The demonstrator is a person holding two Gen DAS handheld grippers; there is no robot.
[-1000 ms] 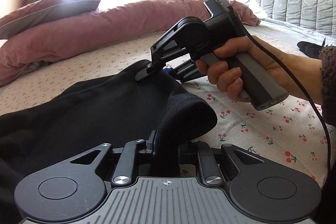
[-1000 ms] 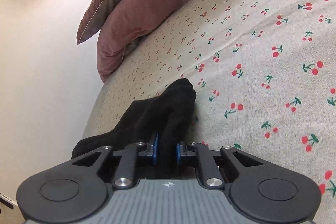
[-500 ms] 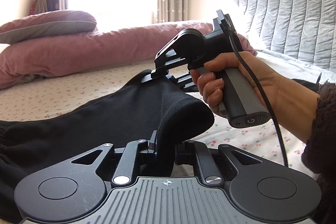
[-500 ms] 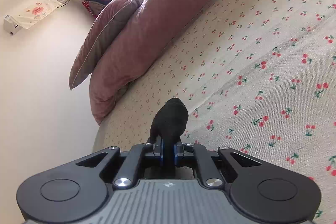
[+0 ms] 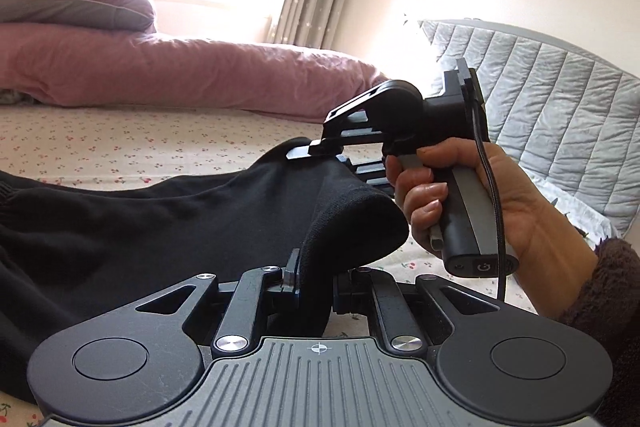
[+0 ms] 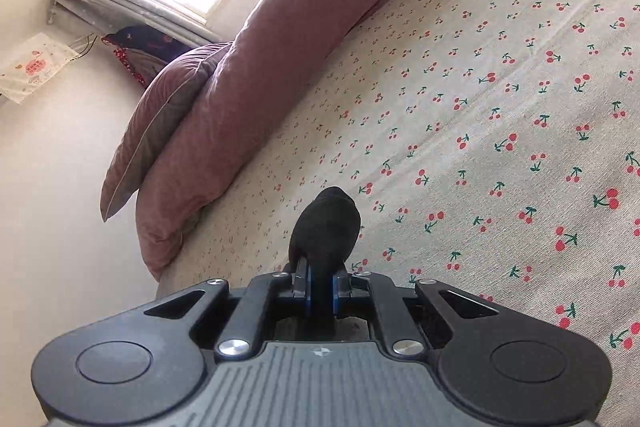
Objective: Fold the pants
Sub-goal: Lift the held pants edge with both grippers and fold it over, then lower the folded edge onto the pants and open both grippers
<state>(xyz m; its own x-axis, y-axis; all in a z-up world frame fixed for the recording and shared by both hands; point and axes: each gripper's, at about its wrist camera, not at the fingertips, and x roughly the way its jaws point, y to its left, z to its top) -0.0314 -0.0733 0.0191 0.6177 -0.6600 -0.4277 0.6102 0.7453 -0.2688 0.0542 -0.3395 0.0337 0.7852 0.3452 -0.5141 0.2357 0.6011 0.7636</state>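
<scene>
The black pants (image 5: pixel 152 227) hang between both grippers above the cherry-print bed sheet (image 5: pixel 120 147), their left part drooping toward the bed. My left gripper (image 5: pixel 314 287) is shut on a bunched edge of the pants right at the camera. My right gripper (image 5: pixel 320 153), held in a hand, is shut on the far edge of the same end. In the right wrist view the right gripper (image 6: pixel 320 291) pinches a fold of the pants (image 6: pixel 326 227) that sticks up past the blue pads.
A long pink duvet roll (image 5: pixel 180 75) and a pillow (image 5: pixel 72 3) lie along the far side of the bed; they also show in the right wrist view (image 6: pixel 248 79). A grey quilted headboard (image 5: pixel 552 99) stands at the right. The bed's left edge (image 6: pixel 172 267) meets a wall.
Both grippers have lifted the held end of the pants higher off the bed. The views now tilt up, showing more window and wall. Both grips stay the same.
</scene>
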